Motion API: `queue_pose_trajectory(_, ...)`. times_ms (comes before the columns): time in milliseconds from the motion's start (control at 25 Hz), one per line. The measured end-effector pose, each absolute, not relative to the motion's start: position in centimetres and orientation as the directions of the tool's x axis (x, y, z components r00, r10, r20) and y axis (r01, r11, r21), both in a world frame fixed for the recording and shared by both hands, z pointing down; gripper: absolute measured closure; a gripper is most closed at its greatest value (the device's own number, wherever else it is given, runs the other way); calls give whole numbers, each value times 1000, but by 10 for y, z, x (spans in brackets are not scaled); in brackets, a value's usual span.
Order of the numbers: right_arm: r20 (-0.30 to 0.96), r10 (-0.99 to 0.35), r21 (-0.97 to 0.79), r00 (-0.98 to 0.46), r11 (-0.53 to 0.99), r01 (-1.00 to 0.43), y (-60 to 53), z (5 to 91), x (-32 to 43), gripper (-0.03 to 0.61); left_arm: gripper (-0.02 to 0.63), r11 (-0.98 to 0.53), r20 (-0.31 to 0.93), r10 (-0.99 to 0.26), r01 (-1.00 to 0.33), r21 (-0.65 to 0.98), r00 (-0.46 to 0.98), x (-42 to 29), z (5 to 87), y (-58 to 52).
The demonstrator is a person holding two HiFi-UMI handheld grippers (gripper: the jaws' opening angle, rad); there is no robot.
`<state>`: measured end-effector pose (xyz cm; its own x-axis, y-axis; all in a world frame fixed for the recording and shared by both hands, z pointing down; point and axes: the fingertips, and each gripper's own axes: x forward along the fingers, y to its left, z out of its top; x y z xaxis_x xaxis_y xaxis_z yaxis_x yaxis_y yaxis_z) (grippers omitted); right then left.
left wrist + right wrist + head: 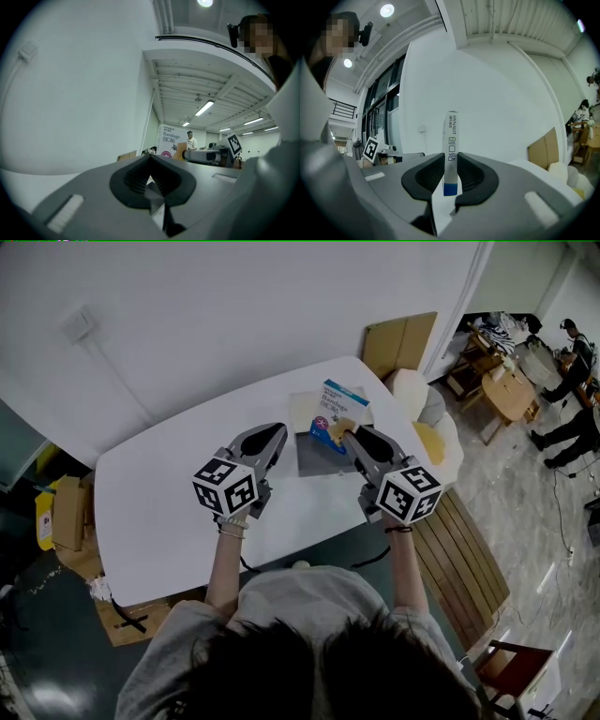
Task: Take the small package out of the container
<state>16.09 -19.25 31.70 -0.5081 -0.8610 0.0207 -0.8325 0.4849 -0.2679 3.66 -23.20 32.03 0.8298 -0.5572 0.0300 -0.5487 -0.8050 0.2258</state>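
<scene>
A flat white-and-blue bandage box (338, 401) stands upright over the table's far middle, and my right gripper (345, 432) is shut on its lower part. In the right gripper view the box (451, 136) shows edge on, pinched between the two pads of that gripper (450, 161). A tan piece (338, 428) shows at the box beside the jaw tips; I cannot tell what it is. My left gripper (277, 433) hovers just left of the box, shut with nothing in it. In the left gripper view that gripper (150, 182) points at the box (169, 139).
A grey square mat (317, 457) and a white sheet (302, 410) lie on the white table (159, 502) under the grippers. Cardboard (398, 341) leans on the wall behind. A wooden bench (469, 549) stands to the right, and people sit far right.
</scene>
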Motion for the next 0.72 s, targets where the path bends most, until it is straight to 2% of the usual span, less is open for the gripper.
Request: queue_pose_trajectory(720, -30, -884, -238, -467, 460, -855, -197, 297, 178, 480, 623, -819, 18, -547, -539, 199, 837, 41, 308, -243)
